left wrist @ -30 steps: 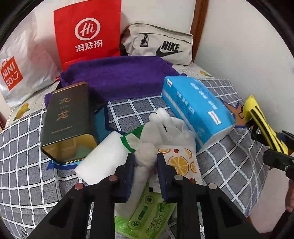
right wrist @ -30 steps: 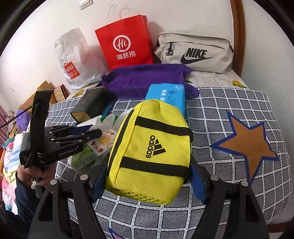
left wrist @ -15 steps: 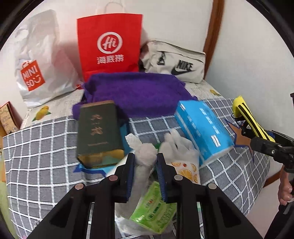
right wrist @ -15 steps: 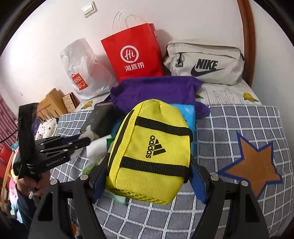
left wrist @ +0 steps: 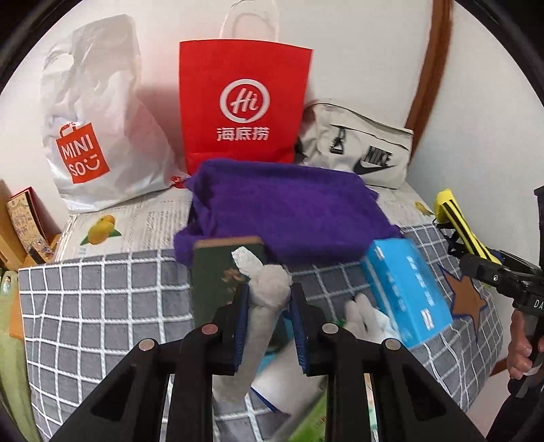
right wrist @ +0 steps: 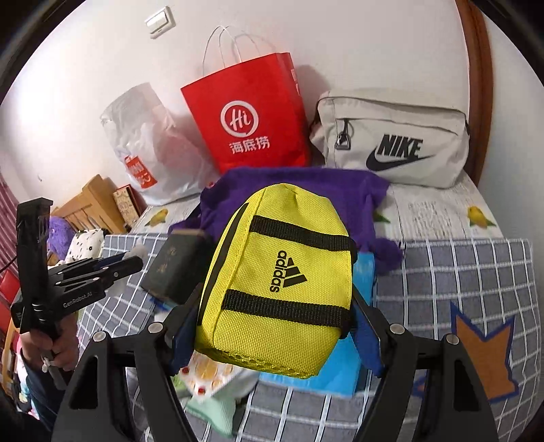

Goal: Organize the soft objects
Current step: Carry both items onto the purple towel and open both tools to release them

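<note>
Gripping limp white glove (left wrist: 268,299) in left claw (left wrist: 269,323), cuff bunched above pads.

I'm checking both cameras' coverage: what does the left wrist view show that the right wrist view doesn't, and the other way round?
Only the left wrist view shows the left gripper pinching a white glove, and the MINISO logo read clearly. Only the right wrist view shows the wall switch and the yellow Adidas pouch's logo face, clamped in the right gripper. Both show the red Haidilao bag, Nike bag, purple towel and dark green tin.
</note>
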Available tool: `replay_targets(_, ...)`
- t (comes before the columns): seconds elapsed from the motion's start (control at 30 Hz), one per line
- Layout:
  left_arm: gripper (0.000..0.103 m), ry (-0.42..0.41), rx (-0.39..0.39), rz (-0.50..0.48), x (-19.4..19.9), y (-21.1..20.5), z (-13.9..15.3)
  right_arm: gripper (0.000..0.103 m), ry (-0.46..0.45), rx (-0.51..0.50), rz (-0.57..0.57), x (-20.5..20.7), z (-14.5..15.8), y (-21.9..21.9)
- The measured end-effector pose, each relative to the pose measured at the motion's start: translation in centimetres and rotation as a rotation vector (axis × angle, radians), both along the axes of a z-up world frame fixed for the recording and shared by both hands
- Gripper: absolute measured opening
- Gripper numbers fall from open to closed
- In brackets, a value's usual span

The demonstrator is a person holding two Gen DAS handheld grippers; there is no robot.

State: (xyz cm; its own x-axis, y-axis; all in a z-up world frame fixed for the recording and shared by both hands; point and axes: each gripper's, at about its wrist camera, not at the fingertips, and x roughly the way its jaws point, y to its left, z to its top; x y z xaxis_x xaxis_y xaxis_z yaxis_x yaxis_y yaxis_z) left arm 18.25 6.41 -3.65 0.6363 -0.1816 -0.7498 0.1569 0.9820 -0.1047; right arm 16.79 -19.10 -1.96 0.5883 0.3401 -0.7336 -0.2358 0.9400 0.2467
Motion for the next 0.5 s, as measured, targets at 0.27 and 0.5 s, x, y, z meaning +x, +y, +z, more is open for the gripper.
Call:
replay_targets(0.27, 0.023, 0.013, 0.026, 0.068, 4.3, 1.4, 0.6, 0.076, -0.018, -0.046, -0.005, 4.6, 0.5, 0.8)
replay_targets(0.5, 0.023, 0.039, 0.041, 0.095, 9.5, 1.7, 0.5, 0.076, -0.013, -0.098, -0.012, 9.4, -0.1, 1.3)
